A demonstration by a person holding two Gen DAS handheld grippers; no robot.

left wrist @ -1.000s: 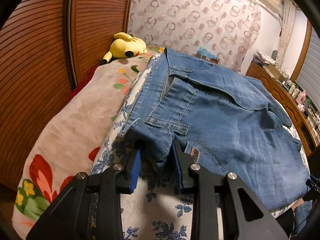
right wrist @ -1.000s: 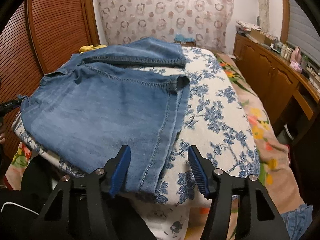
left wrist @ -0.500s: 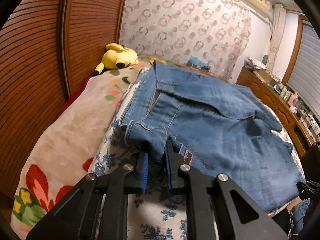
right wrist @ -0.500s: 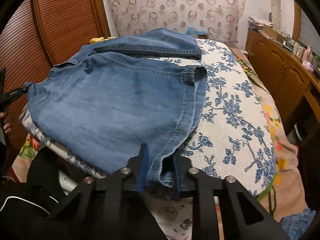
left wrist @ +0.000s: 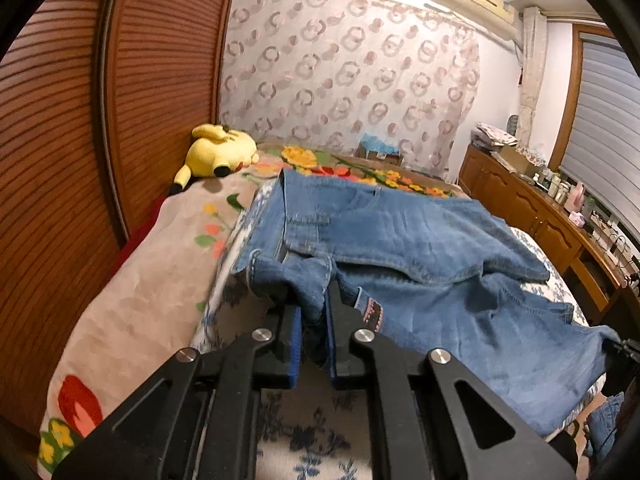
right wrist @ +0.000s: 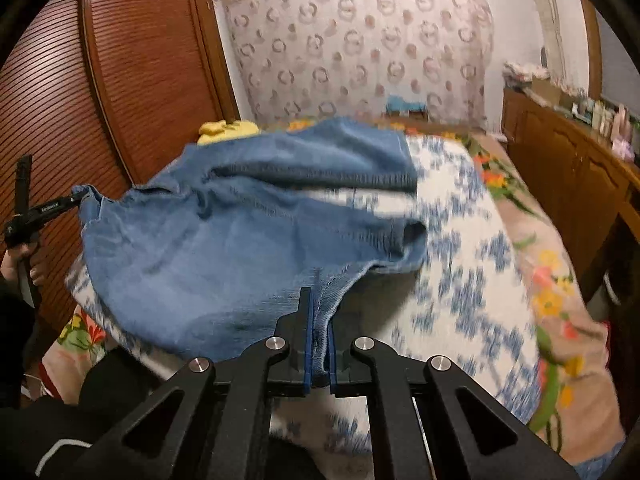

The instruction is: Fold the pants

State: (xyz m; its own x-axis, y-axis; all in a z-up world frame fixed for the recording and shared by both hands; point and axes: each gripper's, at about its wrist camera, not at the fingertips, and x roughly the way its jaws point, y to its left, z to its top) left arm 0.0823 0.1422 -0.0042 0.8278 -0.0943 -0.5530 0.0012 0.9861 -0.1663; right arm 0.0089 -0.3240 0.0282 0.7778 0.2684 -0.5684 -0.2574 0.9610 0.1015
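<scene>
Blue denim pants (left wrist: 420, 248) lie spread across the bed, partly lifted at the near edge. My left gripper (left wrist: 313, 300) is closing its jaws on a bunched waistband corner, and the blue pads press the denim. It shows again as the left gripper (right wrist: 76, 198) at the far left, holding that raised corner. My right gripper (right wrist: 318, 314) is closing on the hem edge of the pants (right wrist: 224, 248), with cloth pinched between its pads. The pants sag between the two grips.
A blue-flowered sheet (right wrist: 460, 260) lies under the pants, over a floral blanket (left wrist: 140, 280). A yellow plush toy (left wrist: 220, 152) sits at the bed's far left. Slatted wooden doors (left wrist: 60, 140) line the left, and a sideboard (left wrist: 540, 208) with bottles the right. A hand (right wrist: 16, 268) shows at left.
Both grippers shut on the denim and rose, lifting the near edge of the pants off the sheet. The cloth now hangs curved between them.
</scene>
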